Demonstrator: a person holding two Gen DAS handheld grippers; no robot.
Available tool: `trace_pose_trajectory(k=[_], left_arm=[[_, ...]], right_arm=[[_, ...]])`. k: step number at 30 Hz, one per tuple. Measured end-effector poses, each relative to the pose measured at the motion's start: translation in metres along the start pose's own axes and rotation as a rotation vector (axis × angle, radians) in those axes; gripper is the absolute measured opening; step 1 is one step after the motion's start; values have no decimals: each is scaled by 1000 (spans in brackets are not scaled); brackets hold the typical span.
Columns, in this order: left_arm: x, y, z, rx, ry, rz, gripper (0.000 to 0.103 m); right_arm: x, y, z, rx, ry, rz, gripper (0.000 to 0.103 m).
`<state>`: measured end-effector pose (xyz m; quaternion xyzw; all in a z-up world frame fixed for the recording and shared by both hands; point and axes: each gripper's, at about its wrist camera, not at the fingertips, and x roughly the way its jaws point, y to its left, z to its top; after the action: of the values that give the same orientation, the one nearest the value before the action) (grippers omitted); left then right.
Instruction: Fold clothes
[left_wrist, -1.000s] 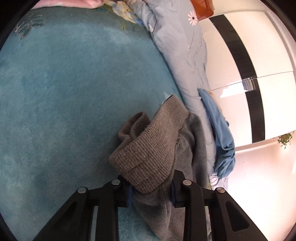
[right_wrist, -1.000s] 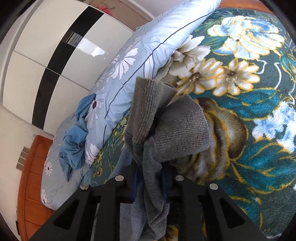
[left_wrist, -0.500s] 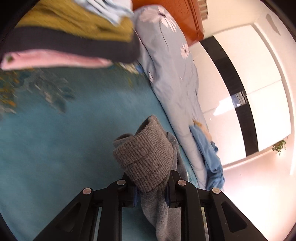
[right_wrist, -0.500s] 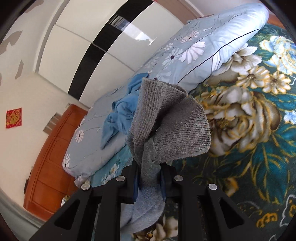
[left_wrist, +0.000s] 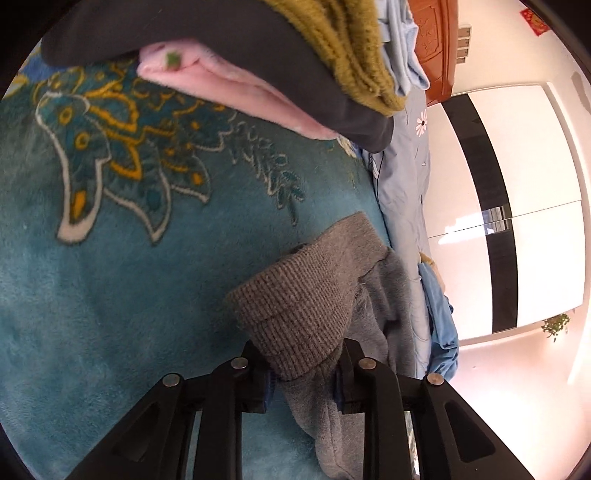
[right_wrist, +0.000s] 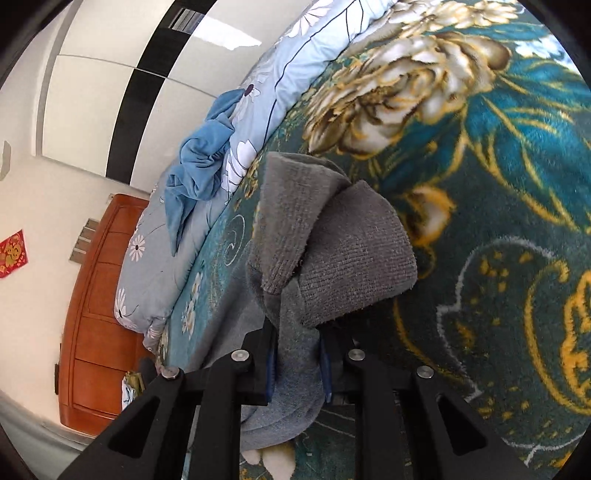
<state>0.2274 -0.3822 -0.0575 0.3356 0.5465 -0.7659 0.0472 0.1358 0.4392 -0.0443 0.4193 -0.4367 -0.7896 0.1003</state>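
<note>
Left wrist view looks down on a teal plush blanket with gold and white ornament, and the left gripper is clamped on a grey knit garment, its ribbed cuff bunched up between the two black fingers and the softer grey fabric hanging down past them toward the bottom of the frame. Its jaws have just eased a little wider, with the knit between them all the while and the pads pressing its sides. At the top of this view sits a stack of folded clothes: a pink fleece layer lowest, a dark grey layer over it, an olive-yellow knit above that, and pale blue cloth at the far edge. Beyond the blanket runs a light blue floral duvet with a crumpled blue cloth lying on it, then a white wardrobe with a black stripe. Right wrist view shows the right gripper likewise closed tight on the same grey knit garment, a folded ribbed edge rising above the fingers over the blanket's large flower print, with an orange wooden headboard at the left.
</note>
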Motion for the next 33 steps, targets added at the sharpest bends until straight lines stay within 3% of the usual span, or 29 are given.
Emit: trace_pose_trajectory(k=[6, 8, 10, 15, 18, 22, 27, 33], left_arm=[[-7, -7, -3, 23, 29, 23, 41], [-13, -7, -6, 22, 31, 37, 53], [-21, -4, -10, 17, 30, 51, 58], [-53, 9, -21, 13, -27, 143, 58], [-70, 1, -33, 51, -74, 157, 58], [-67, -44, -68, 232, -45, 135, 59], [-32, -106, -130, 490, 68, 100, 61], [7, -145, -199, 727, 146, 160, 61]], right_arm=[[-1, 0, 0, -14, 12, -12, 25], [-6, -2, -1, -16, 13, -18, 33], [-15, -6, -2, -13, 8, -10, 40], [-43, -10, -5, -39, -38, -44, 44], [-58, -10, -2, -49, -95, -71, 44], [-54, -15, 5, -5, -96, -61, 44], [-48, -32, 2, 98, -107, -35, 43], [-45, -27, -4, 102, -83, 6, 44]])
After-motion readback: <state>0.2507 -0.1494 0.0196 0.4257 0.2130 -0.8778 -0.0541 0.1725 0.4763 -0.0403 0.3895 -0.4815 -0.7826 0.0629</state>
